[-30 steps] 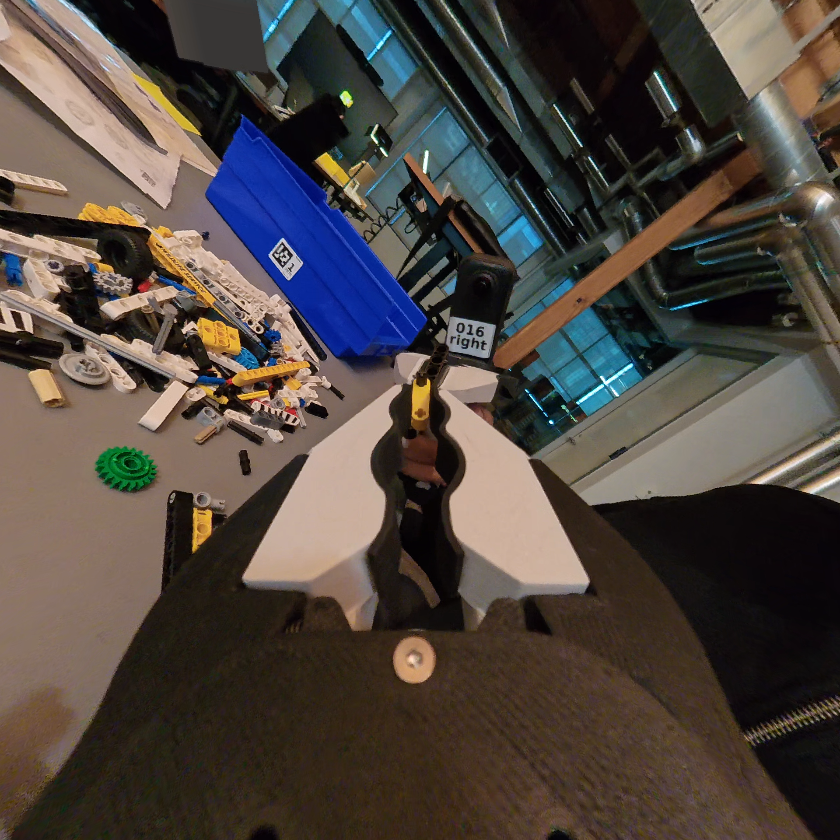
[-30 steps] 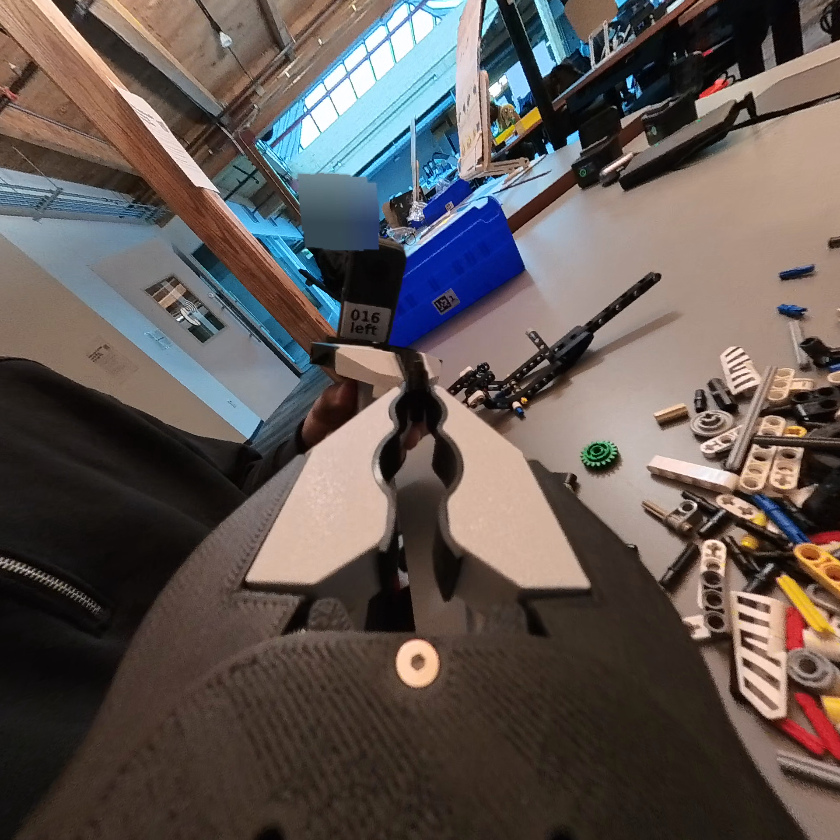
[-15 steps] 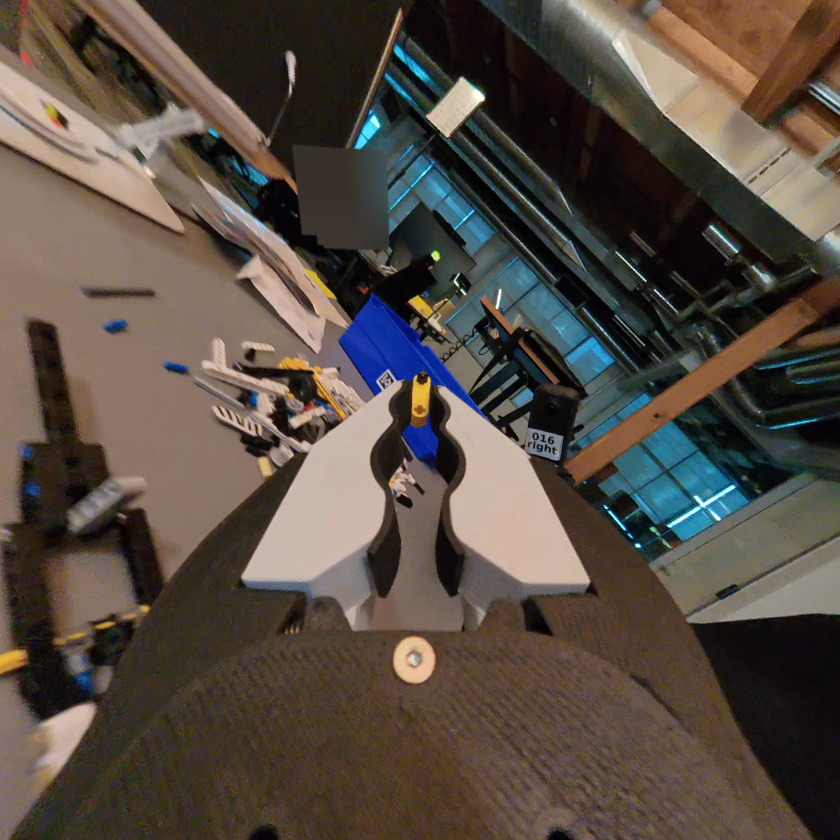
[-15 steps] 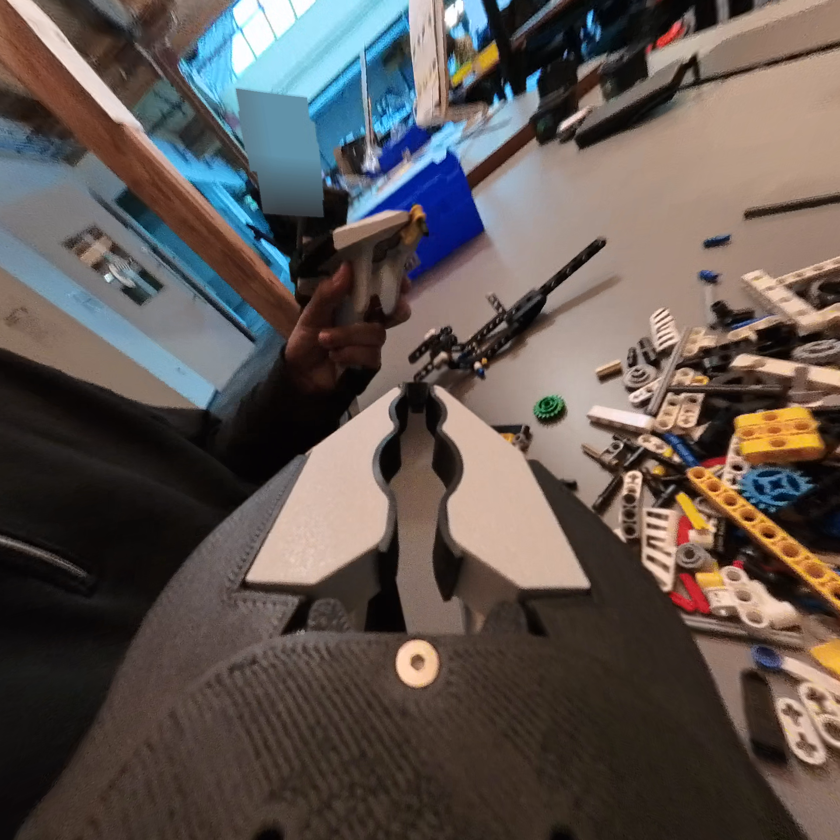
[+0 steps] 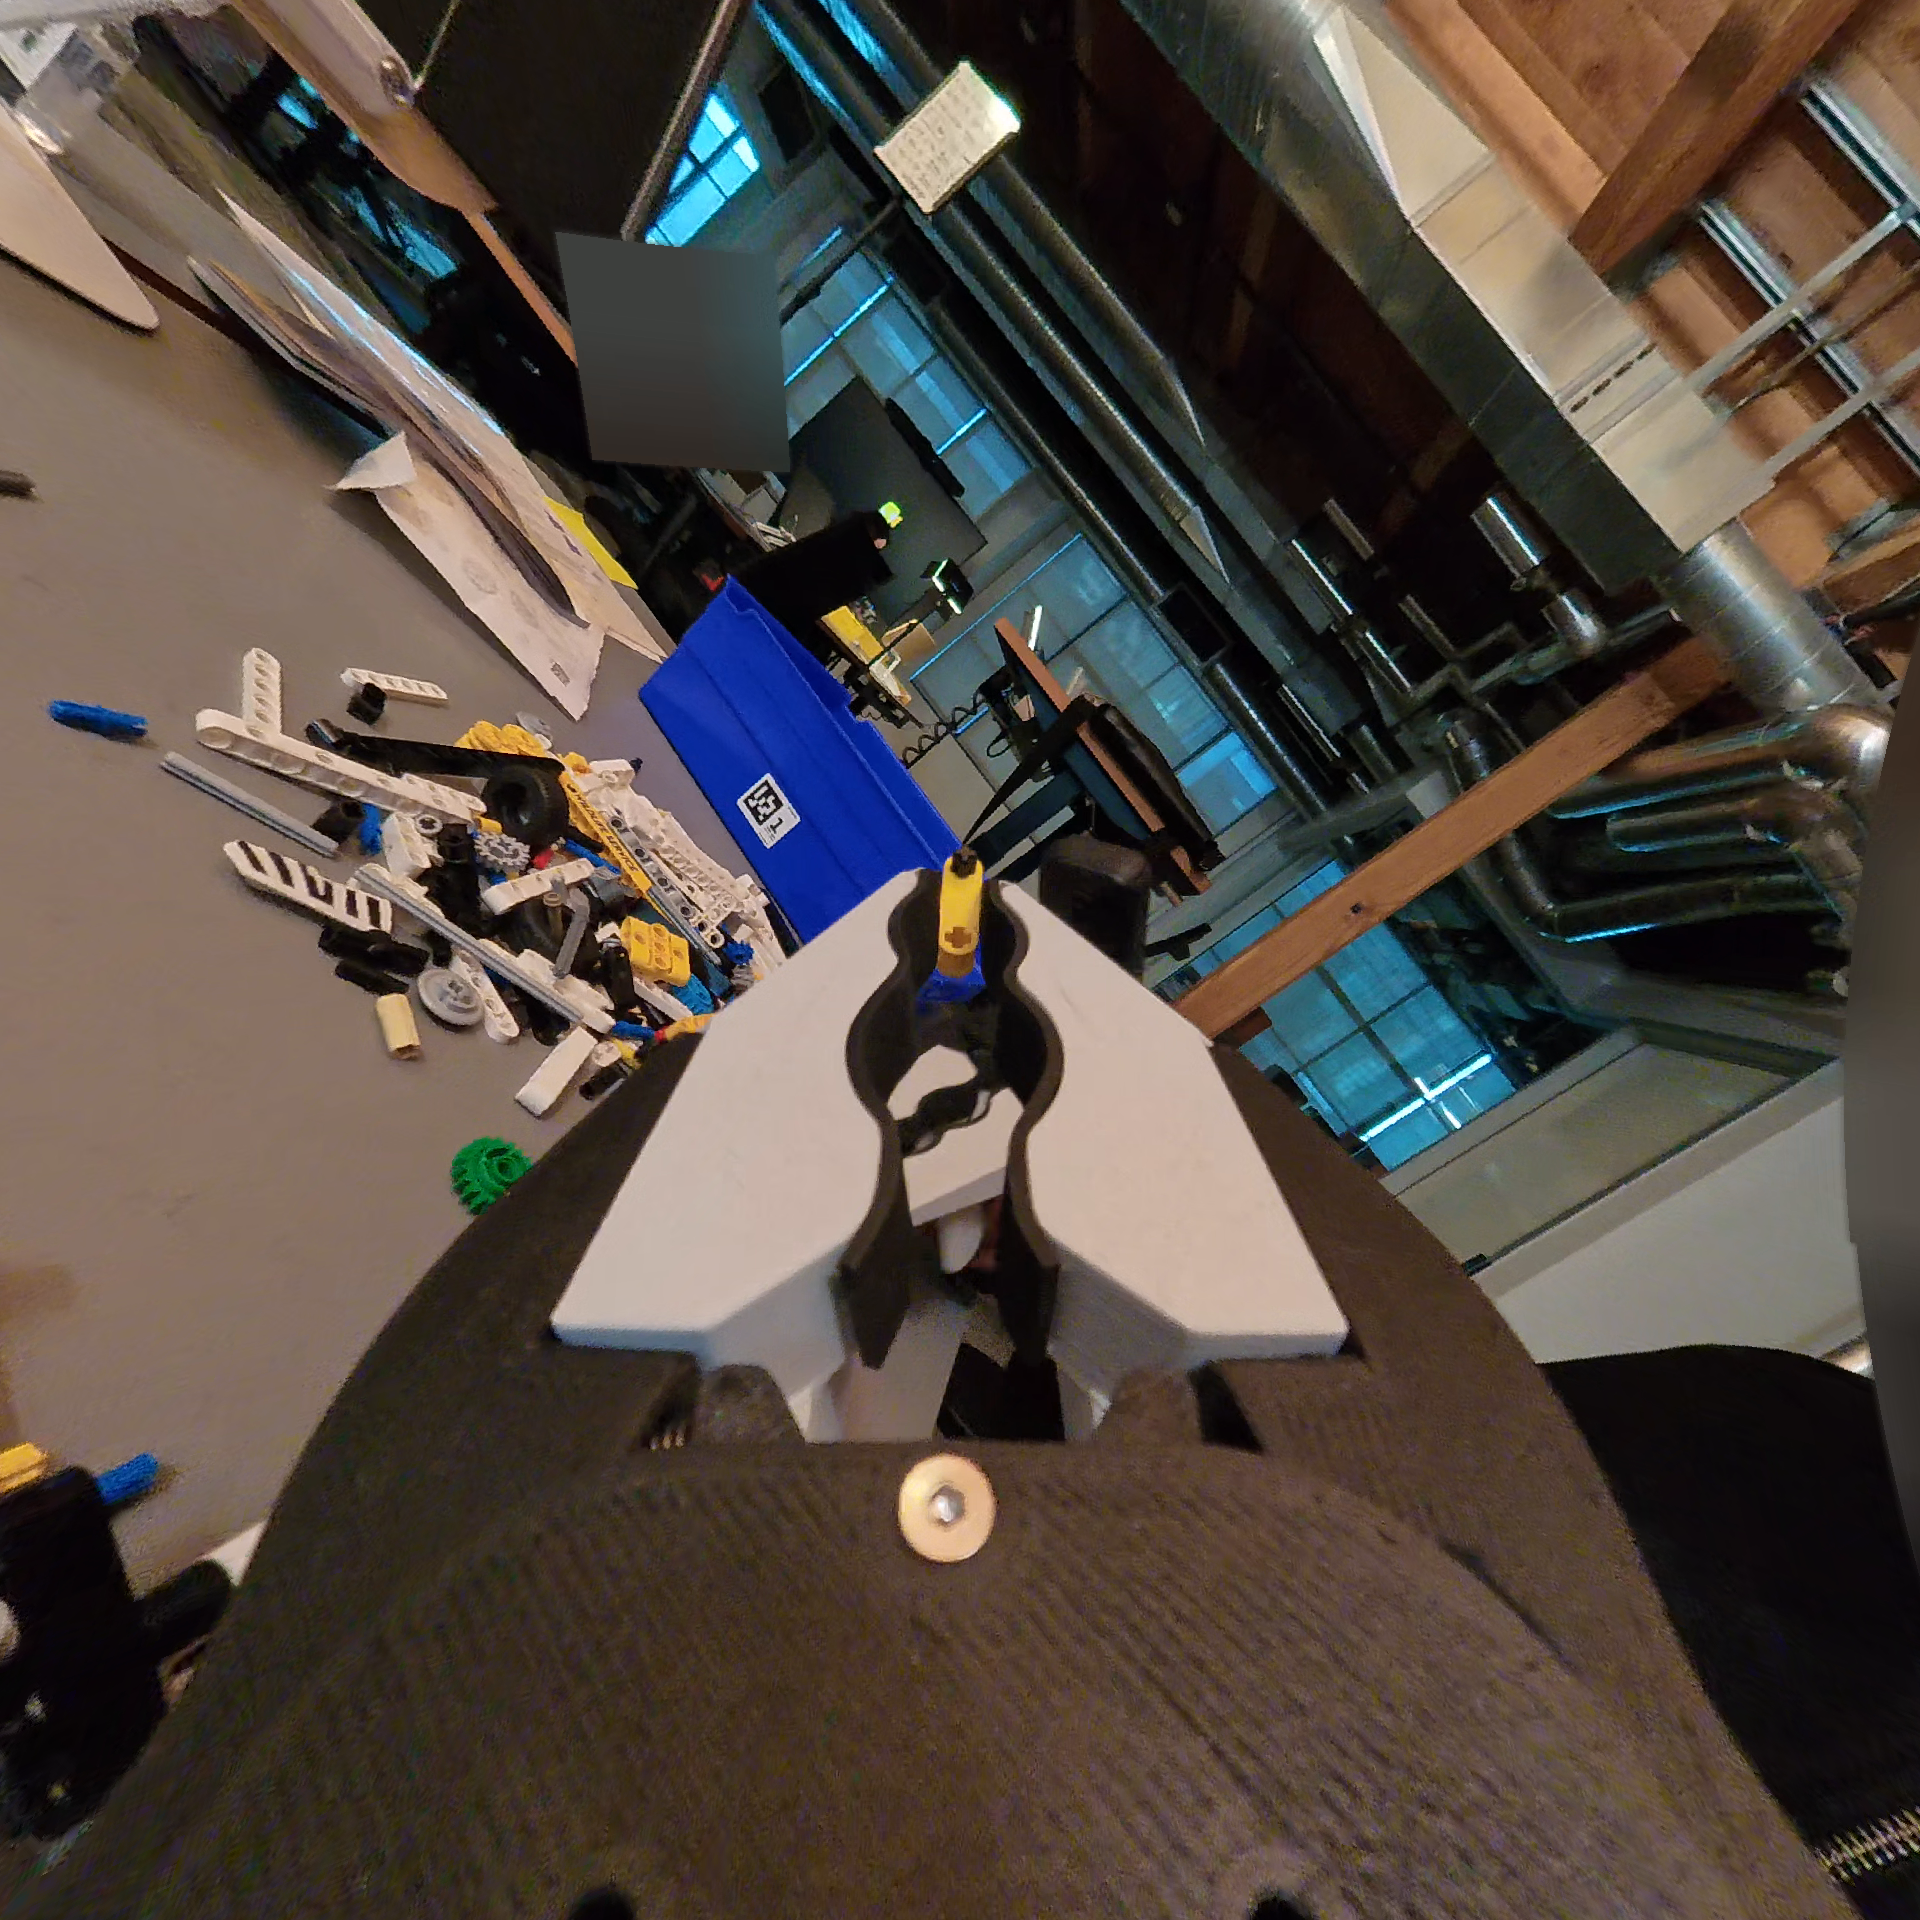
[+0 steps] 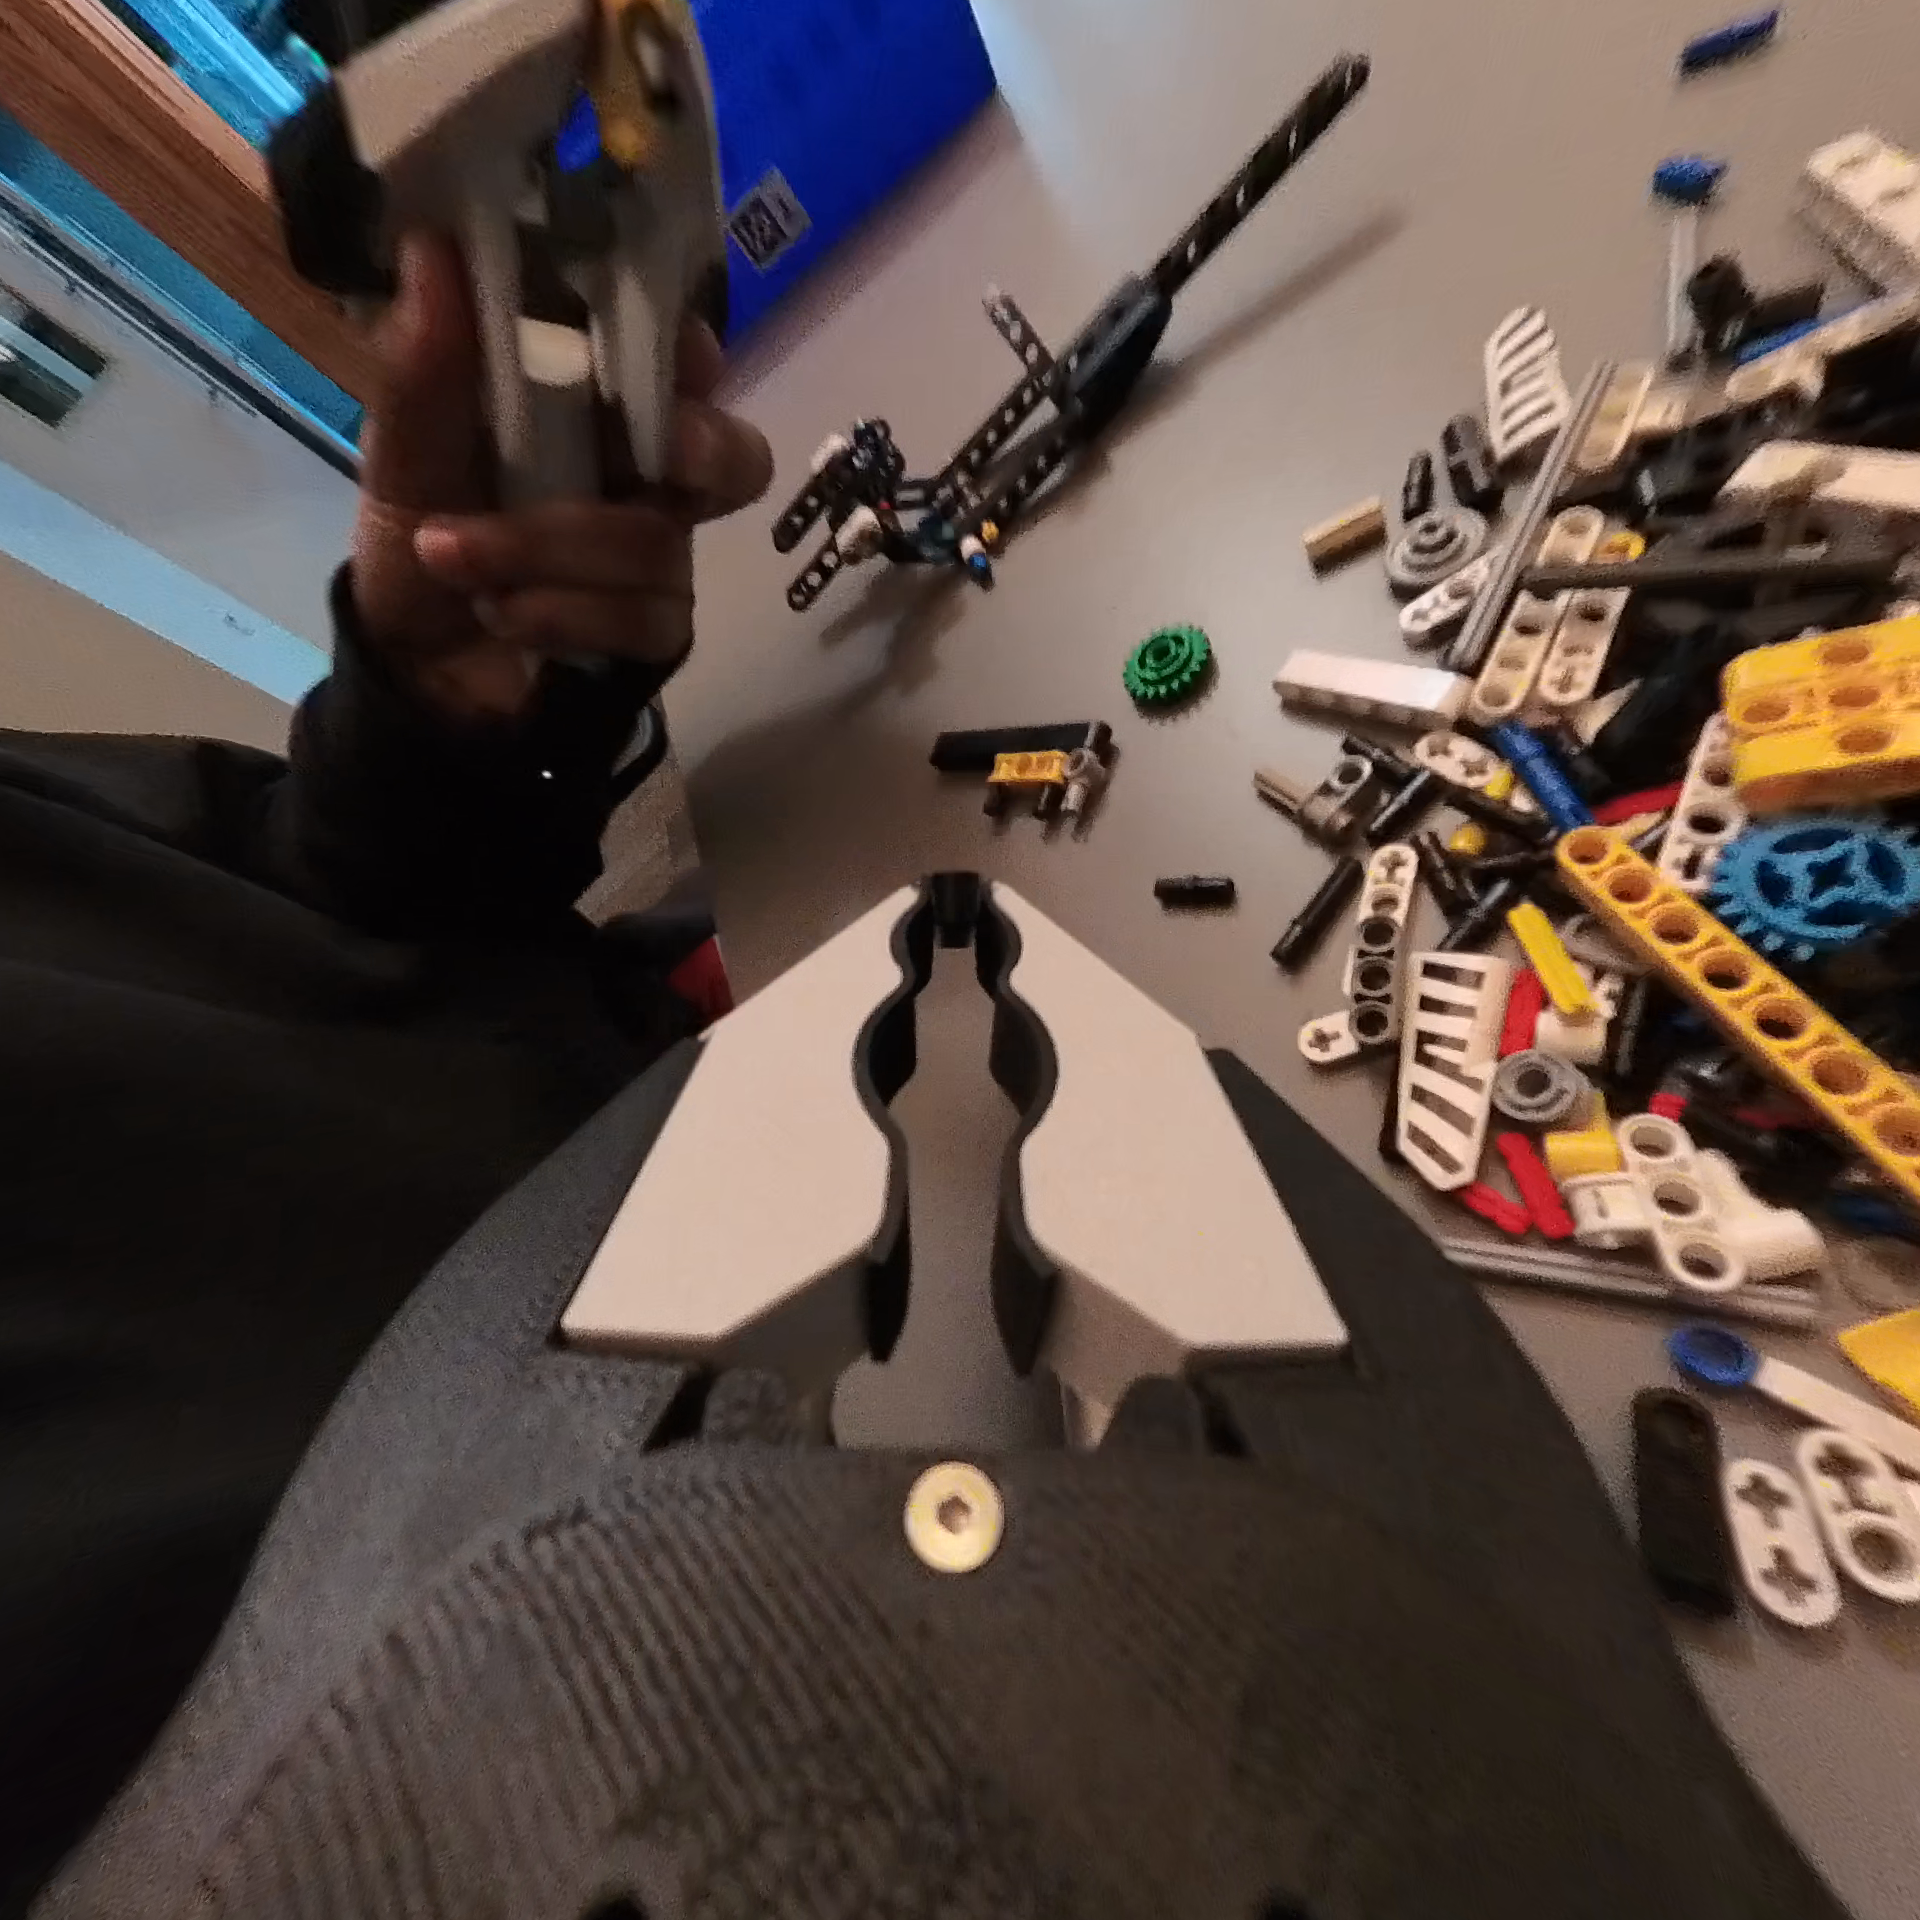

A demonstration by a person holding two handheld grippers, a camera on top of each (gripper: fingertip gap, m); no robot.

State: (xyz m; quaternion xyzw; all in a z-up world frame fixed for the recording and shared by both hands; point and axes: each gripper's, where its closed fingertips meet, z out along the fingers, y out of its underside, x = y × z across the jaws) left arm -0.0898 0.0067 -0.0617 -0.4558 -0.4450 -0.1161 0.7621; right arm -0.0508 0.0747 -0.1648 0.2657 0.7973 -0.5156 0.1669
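The grey table (image 5: 156,1039) was matte and smooth. On it lay a loose pile of plastic building parts (image 5: 499,873): perforated white beams, a yellow block, a black rubber tyre. A green toothed gear (image 5: 486,1172) lay apart, nearer the camera. A glossy blue plastic bin (image 5: 800,790) with a square coded sticker stood behind the pile; its contents were hidden.

The left gripper (image 5: 958,914), white wedge fingers with wavy black pads, was clenched on a slim yellow connector (image 5: 957,925) raised above the table. The right gripper (image 6: 954,914) was clamped on a small black pin (image 6: 954,904) over the table, beside a yellow perforated beam (image 6: 1745,997).
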